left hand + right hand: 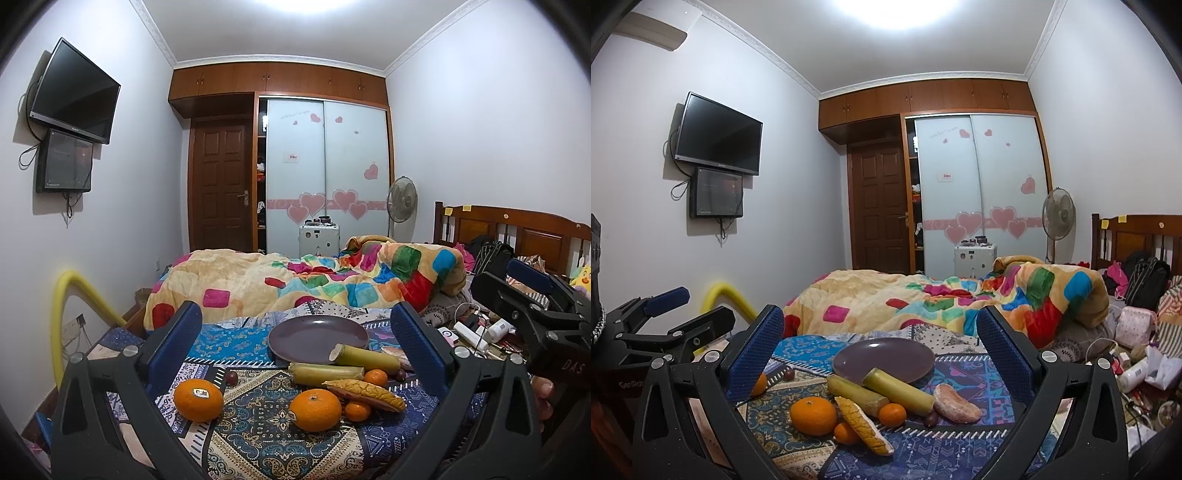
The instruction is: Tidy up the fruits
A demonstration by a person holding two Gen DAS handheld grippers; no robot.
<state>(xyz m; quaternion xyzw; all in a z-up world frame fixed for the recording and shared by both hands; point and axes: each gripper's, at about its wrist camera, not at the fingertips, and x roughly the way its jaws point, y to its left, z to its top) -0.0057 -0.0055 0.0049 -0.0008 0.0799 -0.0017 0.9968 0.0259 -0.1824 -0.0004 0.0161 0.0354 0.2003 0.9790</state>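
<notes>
Left wrist view: the left gripper (295, 354) has its 2 blue-padded fingers (181, 339) spread wide and grasping nothing, framing the fruit from above and behind. In the right wrist view the right gripper (881, 354) is likewise released and empty, its fingers (757, 350) on either side of the same pile.

Between the fingers, on a patterned cloth (258, 435) spread over the bed, lie 2 large oranges, one labelled (198, 400) and set apart to the left, the other (315, 410) touching the heap. Beside it sit 2 small tangerines (375, 377), 2 sugarcane pieces (364, 357), a yellow ridged wedge (365, 395), a pale pink segment (956, 402) and a few small dark fruits (231, 376). Just behind them is an empty purple plate (314, 334); one cane end rests on its rim.

Nothing appears sorted yet, so this looks like the opening approach. The next move probably calls for one gripper to drop onto a single piece, likely the nearer orange, and close around its middle, firm enough against rolling, before carrying it to the plate.

Beyond lies a colourful quilt (295, 280).
</notes>
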